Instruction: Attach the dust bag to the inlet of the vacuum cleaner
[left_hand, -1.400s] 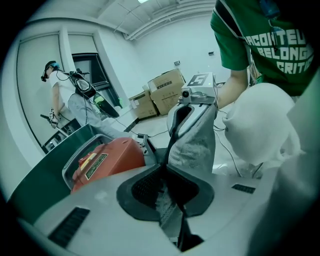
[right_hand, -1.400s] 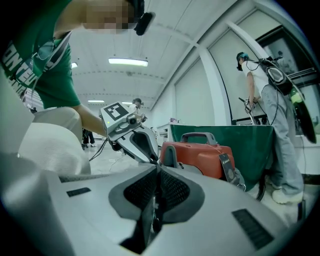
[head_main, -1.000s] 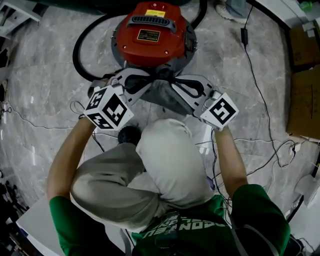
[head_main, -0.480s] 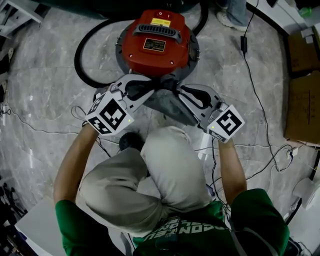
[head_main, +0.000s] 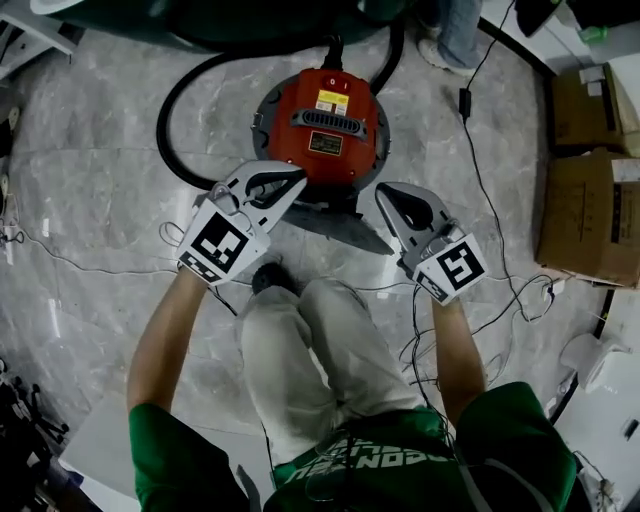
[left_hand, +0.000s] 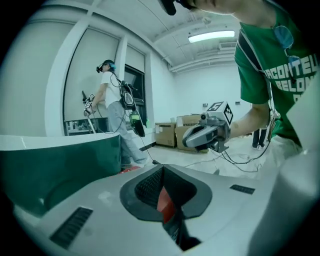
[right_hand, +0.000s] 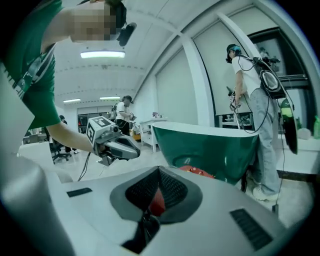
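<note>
The red vacuum cleaner (head_main: 325, 125) stands on the marble floor at the top of the head view. A dark grey dust bag (head_main: 335, 222) lies against its near side, and its joint with the inlet is hidden. My left gripper (head_main: 298, 177) hovers above the vacuum's left edge, jaws shut with nothing between them. My right gripper (head_main: 383, 192) hangs to the right of the bag, also shut and empty. Neither touches the bag. The left gripper view shows the right gripper (left_hand: 207, 134) raised in the air. In the right gripper view the left gripper (right_hand: 112, 141) is up too.
A black hose (head_main: 175, 110) loops left of the vacuum. Thin cables (head_main: 500, 160) trail over the floor at the right. Cardboard boxes (head_main: 590, 200) stand at the right edge. A green tub (right_hand: 215, 150) and another person (left_hand: 117, 115) are behind the vacuum.
Both grippers let go of the dust bag and rose away from it. The person has straightened up from a crouch, so the vacuum looks smaller and farther.
</note>
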